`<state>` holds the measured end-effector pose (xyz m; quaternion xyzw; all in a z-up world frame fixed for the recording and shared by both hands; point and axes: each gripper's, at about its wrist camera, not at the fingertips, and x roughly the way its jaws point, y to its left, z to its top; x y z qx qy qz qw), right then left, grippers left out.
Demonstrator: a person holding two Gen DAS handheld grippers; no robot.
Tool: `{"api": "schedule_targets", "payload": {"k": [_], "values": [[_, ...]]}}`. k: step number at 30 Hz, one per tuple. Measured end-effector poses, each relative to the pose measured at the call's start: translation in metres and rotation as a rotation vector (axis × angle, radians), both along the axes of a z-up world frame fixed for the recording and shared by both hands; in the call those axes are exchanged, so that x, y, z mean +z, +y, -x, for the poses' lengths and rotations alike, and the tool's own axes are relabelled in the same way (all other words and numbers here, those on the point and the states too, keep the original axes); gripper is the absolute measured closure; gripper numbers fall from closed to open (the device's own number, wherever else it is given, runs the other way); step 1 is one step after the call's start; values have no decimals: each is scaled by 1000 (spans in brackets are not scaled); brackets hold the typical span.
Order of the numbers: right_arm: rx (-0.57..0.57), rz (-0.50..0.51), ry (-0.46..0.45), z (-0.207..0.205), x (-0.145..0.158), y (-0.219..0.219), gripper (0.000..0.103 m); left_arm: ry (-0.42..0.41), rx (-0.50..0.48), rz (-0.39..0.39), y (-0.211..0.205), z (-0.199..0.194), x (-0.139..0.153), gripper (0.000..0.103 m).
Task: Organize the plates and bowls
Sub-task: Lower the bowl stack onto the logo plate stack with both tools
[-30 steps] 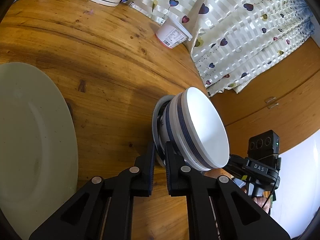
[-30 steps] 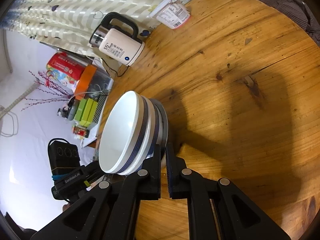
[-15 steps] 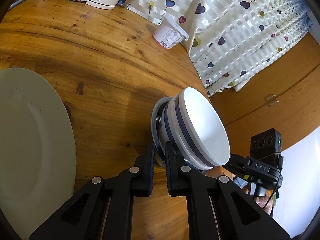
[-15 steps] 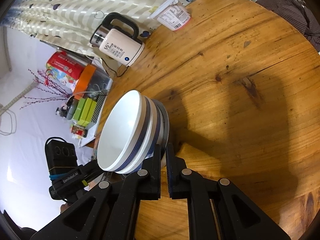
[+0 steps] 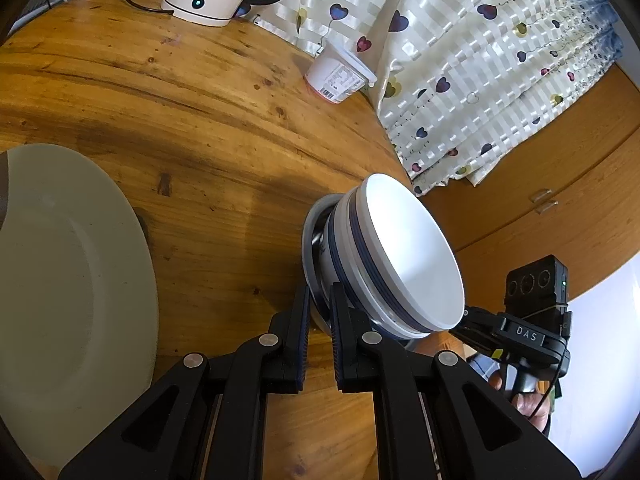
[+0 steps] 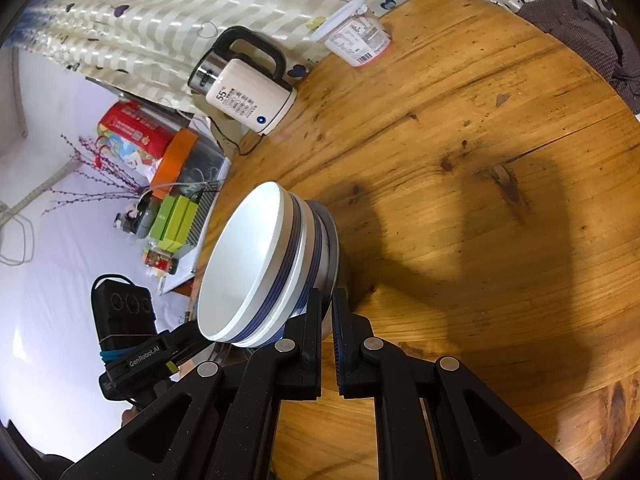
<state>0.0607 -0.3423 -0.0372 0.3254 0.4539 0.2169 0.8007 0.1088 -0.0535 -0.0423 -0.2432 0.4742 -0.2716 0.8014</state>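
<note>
clamping from opposite sides, the left gripper (image 5: 319,312) and right gripper (image 6: 327,312) each pinch the rim of the small plate (image 5: 310,240) under the nested bowls (image 5: 404,252) — likely so the stack lifts level. it sits at the table (image 5: 208,128) edge; the large plate (image 5: 72,280) lies left. farther off — "das" on one gripper, "genrobot.ai" on the other, "55" on the kettle (image 6: 250,92).
</note>
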Motion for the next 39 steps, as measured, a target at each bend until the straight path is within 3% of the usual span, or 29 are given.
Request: {"api": "schedule_targets", "payload": {"k": [16,39], "values": [[35,4,-33,-7,17,18,96,-35,38,-5,18,6,13,95],[154,-17,-52,-27,28,78,96,-62,170,-31,78,28,28,95]]}}
